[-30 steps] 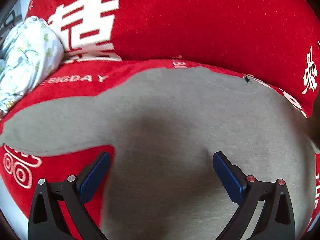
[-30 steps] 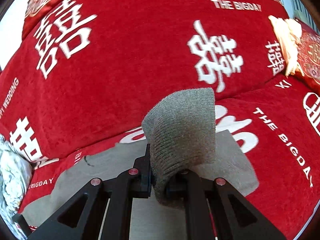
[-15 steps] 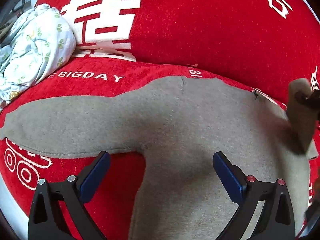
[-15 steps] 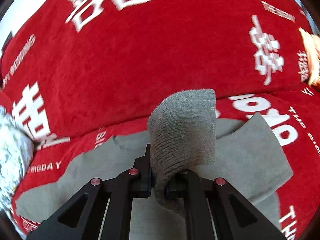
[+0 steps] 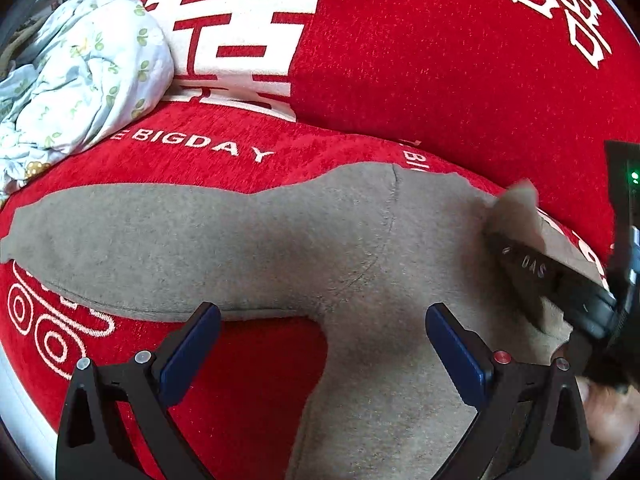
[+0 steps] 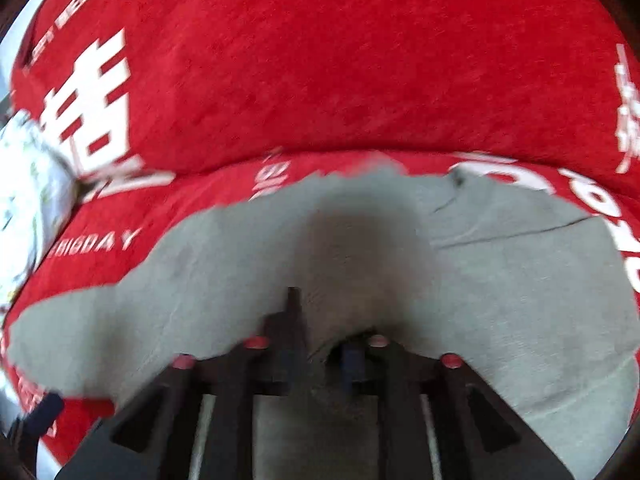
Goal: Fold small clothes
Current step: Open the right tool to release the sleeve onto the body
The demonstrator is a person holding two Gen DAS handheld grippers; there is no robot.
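Left hand-held gripper [image 5: 322, 354] of mine hung spread wide over the grey garment [image 5: 248, 248], blue pads [image 5: 188, 354] touching nothing, one jaw over red fabric and the other over the grey body. Off at the far left a crumpled floral cloth [image 5: 80, 80] sat against the cushions of the red sofa [image 5: 440, 80], well apart from the work. The garment lay flat on the sofa seat, its left sleeve [image 5: 120, 240] stretched straight out toward that cloth.

Moving right, the other sleeve had been folded in across the chest, and my right hand-held gripper [image 6: 318, 354] was low on it. Its jaws had just been opening, with the grey cuff [image 5: 520, 216] there between them; the right wrist view was smeared with motion, so whether the pads were clear of the knit I could not tell.

Risk from here, as I judged it: pulling that gripper away before the cuff had fully slipped out would drag the sleeve back off the body and undo the fold. The plush sofa cover could also grab the knit, so any sideways tug might bunch the whole garment and skew the next fold.
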